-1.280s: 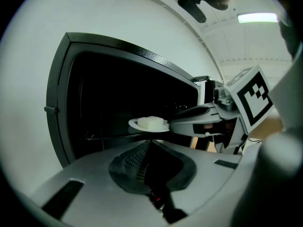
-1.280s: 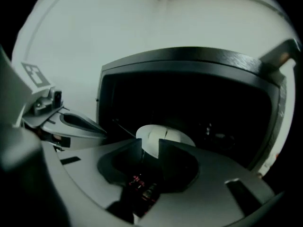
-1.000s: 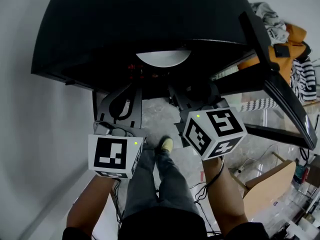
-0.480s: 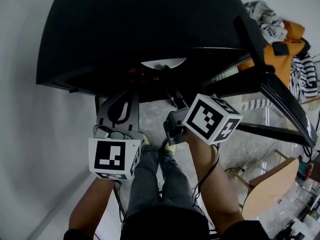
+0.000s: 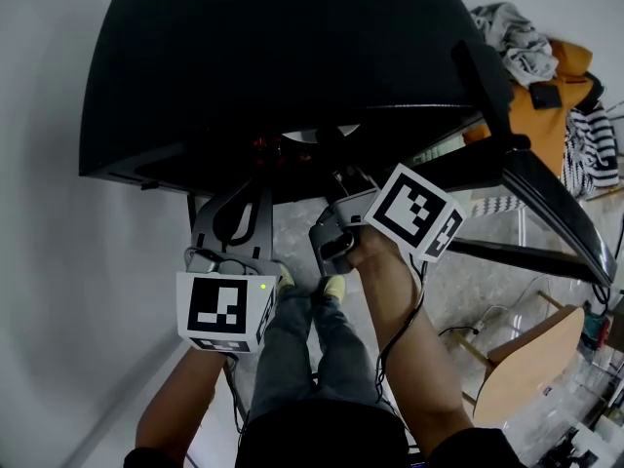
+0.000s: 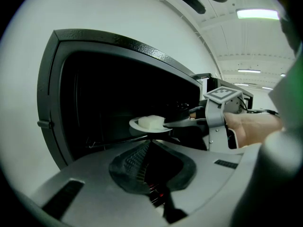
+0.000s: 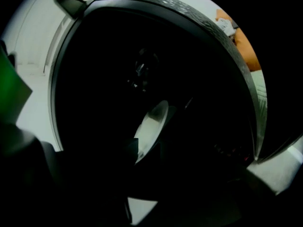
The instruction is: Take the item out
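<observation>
- Head view: the right gripper (image 5: 339, 175) reaches into the black oven (image 5: 273, 57), and its jaws are lost in the dark cavity. A thin arc of the white plate (image 5: 314, 136) shows just under the oven's top edge.
- The left gripper (image 5: 253, 181) hangs below the oven front. Its flat grey jaws meet at the tips, leaving an oval slot lower down.
- The oven door (image 5: 546, 193), dark and glossy, stands swung out to the right over pale marbled floor (image 5: 292, 227).
- Left gripper view: the left gripper (image 6: 149, 145) has its ribbed dark pads pressed together to a point, with nothing between them.
- Beyond it the round plate (image 6: 142, 126) sits level inside the cavity, carrying a pale rectangular block (image 6: 150, 121).
- The right gripper (image 6: 182, 122) lies with a slim jaw across the plate's near rim, a hand (image 6: 251, 126) behind it.
- Right gripper view: the right gripper (image 7: 147, 150) is clamped on the plate (image 7: 150, 126), whose smooth rim runs between the two dark jaws. The oven's textured frame (image 7: 189, 13) curves above.
</observation>
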A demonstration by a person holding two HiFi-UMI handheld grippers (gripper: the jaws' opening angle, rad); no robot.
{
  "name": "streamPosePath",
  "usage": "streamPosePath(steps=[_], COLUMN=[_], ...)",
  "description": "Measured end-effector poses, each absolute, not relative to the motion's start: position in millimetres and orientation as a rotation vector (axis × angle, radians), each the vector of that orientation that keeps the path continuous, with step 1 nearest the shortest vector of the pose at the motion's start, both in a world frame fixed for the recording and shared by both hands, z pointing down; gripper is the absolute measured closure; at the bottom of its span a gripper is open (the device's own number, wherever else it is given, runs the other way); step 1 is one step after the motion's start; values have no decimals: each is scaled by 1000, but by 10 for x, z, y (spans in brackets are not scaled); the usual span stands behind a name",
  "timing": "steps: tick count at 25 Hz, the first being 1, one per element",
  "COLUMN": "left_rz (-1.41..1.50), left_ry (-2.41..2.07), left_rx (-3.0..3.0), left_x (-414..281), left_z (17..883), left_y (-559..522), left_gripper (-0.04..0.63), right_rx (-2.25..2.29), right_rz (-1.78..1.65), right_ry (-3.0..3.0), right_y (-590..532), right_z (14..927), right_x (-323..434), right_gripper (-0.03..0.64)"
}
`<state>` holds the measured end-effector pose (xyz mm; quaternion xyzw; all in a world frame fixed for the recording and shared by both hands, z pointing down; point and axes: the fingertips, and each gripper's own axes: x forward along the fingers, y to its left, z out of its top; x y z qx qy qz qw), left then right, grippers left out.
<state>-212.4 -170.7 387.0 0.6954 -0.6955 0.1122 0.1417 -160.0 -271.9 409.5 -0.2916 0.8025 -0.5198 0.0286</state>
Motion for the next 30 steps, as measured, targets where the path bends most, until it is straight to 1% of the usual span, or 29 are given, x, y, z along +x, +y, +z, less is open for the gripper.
streamPosePath(steps=[1,4,5,6,8,14,17,30], left_rz=[324,319,317,316,314,311,316,320], left_ry=[-2008,-2011,-2012,-2012,-2013,-2012,-2010,-2025], left_rx=[2007,2010,2013,2015,2018,2018,2022,2015], left_x=[-2125,-2118,-2112,-2107,-2100,-2088,-2075,-2132], left_z=[3865,3827,3812,3798,3777,3760,3761,3664], left_y=[-1714,-1733,-1736,-1740,-1744,-1740,-1716,-1639], left_gripper=[590,591,591,590,590,591,590,591], right_rx=[-898,-886,-877,-865,-847,-809,-798,-769], right_rz=[-1642,-1711,-1708,-1695,-1673,-1741,-1765,-1828], right_ry=[2444,2373,2366,2368,2379,2282,2236,2146], right_y=[-2726,-2727,-2720,-2712,-2677,-2567,-2582,-2727], right_z=[4107,4112,4084,4040,3955,4005,4066,4145], right_x=[-1599,-1588,-1578,-1570,-1557,-1482,-1475,-1590], right_gripper=[479,503,543,569,588,586,558,561])
